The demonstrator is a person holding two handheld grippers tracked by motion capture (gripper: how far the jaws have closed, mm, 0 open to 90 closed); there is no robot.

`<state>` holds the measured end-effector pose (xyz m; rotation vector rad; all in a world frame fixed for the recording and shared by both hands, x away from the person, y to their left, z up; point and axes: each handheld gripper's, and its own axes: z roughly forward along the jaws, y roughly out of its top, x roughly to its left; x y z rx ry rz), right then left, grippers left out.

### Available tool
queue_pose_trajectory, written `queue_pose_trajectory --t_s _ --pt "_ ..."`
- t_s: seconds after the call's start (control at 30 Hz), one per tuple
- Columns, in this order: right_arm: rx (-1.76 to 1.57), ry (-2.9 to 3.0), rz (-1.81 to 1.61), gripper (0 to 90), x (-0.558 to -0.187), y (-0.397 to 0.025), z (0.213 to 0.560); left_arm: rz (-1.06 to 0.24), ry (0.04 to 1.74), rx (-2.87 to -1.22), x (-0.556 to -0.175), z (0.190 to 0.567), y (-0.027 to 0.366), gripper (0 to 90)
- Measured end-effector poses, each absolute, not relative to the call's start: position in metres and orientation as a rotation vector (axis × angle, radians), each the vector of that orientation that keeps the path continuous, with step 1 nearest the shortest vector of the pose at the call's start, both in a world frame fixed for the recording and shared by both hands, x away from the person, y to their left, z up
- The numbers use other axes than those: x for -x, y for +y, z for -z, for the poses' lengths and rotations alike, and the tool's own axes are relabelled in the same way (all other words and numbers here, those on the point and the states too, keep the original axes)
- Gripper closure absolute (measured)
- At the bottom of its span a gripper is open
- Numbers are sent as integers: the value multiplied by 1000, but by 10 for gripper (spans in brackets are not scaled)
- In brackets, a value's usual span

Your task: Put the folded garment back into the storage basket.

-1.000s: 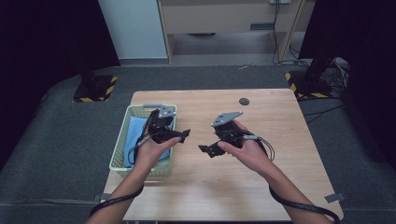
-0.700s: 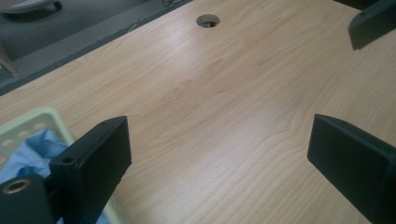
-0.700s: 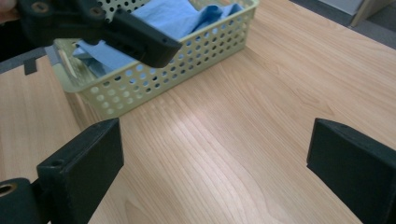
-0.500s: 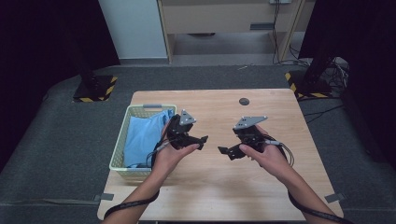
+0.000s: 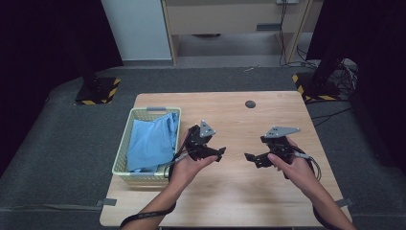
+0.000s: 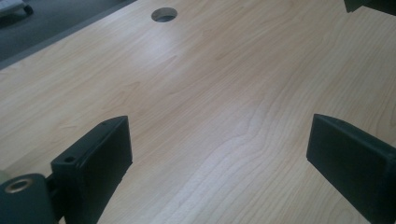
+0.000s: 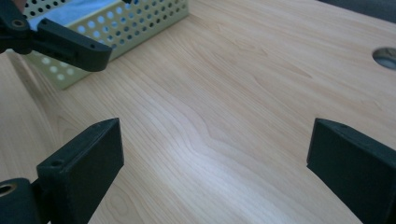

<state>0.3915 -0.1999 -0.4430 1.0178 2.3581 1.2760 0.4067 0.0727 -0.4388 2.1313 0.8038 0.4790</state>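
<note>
We hold our left gripper [image 5: 221, 152] and our right gripper [image 5: 248, 156] low over the bare middle of the pale wooden table [image 5: 230, 196], tips facing each other across a small gap, and both have their black jaws spread wide with nothing between them, as each gripper view makes plain. The thing we seem to be working with, the crumpled light-blue cloth [image 5: 153, 141], lies inside the pale yellow-green perforated plastic basket [image 5: 125, 143] at the left side of the table, just beside our left hand [image 5: 189, 163]. We judge the main risk to be in reaching back for it: the cloth sits below the basket rim, so a jaw coming in low could catch the perforated wall and shove or tip the light basket toward the table edge, which is close on that side. A shallow pinch could also gather only one loose fold, letting the rest drag and snag on the rim. With the tips so near each other, a careless swing could knock them together.
</note>
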Motion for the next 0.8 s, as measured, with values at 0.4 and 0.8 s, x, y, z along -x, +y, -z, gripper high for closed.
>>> queue_pose_trajectory --t_s 0.4,0.8 --pt "-1175 2276 -1237 42 -383 -232 483 -446 810 -2150 -405 474 50 72" --pt "-1284 2216 -1238 37 -379 -255 506 -435 798 -2166 -405 492 33 75"
